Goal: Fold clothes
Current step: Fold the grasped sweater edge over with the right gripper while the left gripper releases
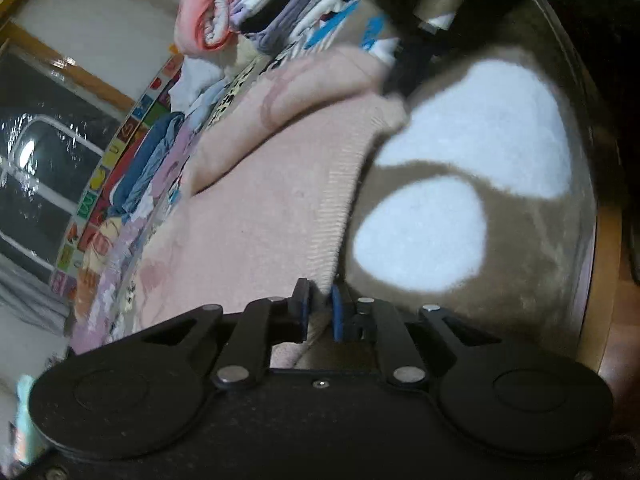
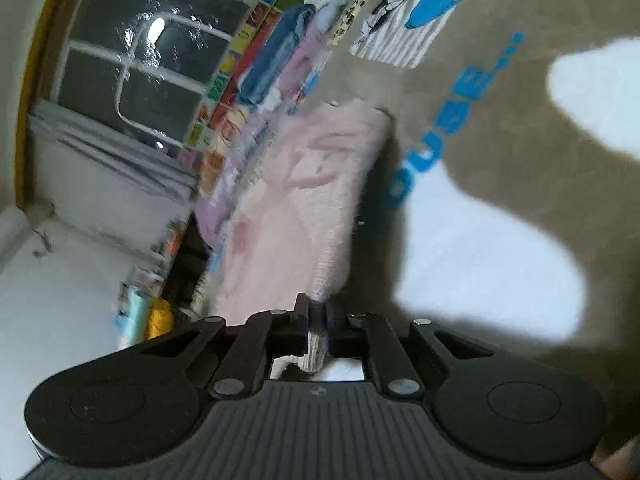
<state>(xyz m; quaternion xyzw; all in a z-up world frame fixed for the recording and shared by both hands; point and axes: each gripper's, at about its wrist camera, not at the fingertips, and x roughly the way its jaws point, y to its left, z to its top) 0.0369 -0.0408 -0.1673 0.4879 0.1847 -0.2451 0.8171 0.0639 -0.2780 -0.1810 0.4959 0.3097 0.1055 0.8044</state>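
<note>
A pale pink fuzzy garment (image 1: 260, 208) with a ribbed hem lies on a brown blanket (image 1: 500, 240) with white patches. My left gripper (image 1: 320, 304) is shut on the garment's ribbed hem at the near edge. In the right wrist view the same pink garment (image 2: 296, 208) stretches away from my right gripper (image 2: 318, 312), which is shut on another part of its ribbed edge. The right gripper also shows in the left wrist view (image 1: 408, 64), at the garment's far corner.
Folded clothes (image 1: 280, 8) are stacked at the back. Loose clothes, blue and lilac, (image 2: 276, 60) lie along a colourful letter-pattern mat (image 1: 100, 184). A striped cartoon shirt (image 2: 404, 20) lies on the blanket. A dark window (image 2: 152, 64) is to the left.
</note>
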